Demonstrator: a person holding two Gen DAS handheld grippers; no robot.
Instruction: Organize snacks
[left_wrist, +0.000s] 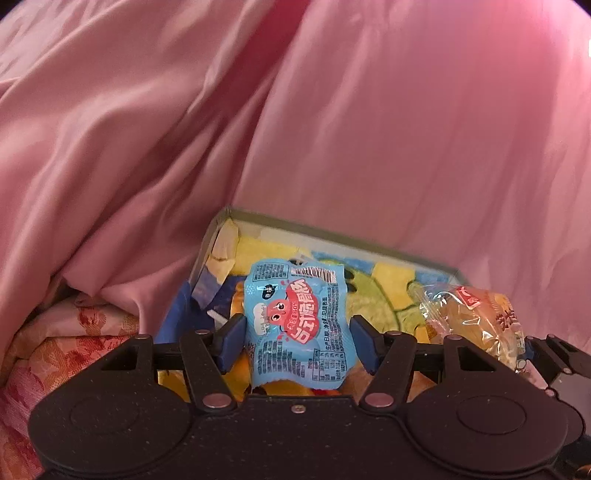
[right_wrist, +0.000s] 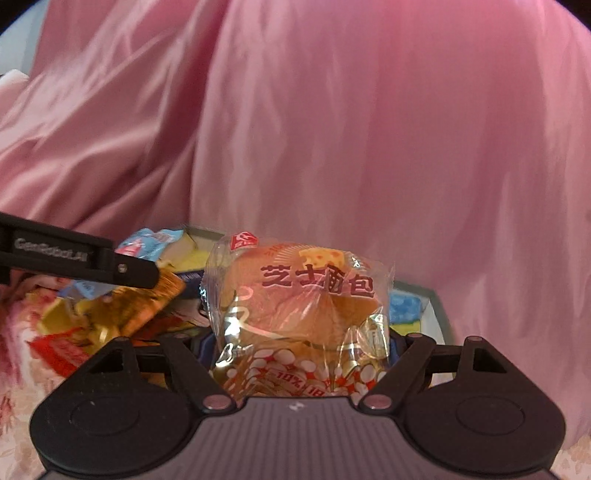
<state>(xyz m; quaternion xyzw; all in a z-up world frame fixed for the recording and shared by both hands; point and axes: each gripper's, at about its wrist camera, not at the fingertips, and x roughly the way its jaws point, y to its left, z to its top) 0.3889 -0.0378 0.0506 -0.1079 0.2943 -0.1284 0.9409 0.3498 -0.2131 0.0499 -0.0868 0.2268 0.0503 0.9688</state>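
Left claw (left_wrist: 297, 334) gripping one blue packet (left_wrist: 297, 325) (red mascot), right claw (right_wrist: 301, 347) clamping one wrapped bun (right_wrist: 295, 302), one box (left_wrist: 332, 230)

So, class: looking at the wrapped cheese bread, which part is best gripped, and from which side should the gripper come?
Grip the cheese bread across its round middle, as the right gripper does now, one pad on each flank, coming from the near, lower end. The bun fills the clear wrapper there, so it probably gives firm bulk; the crimped ends look thin and slippery. Squeeze lightly, since the bread is likely soft.

R gripper (right_wrist: 301, 339) clamps bread pkt (right_wrist: 295, 299), box (right_wrist: 437, 306) behind
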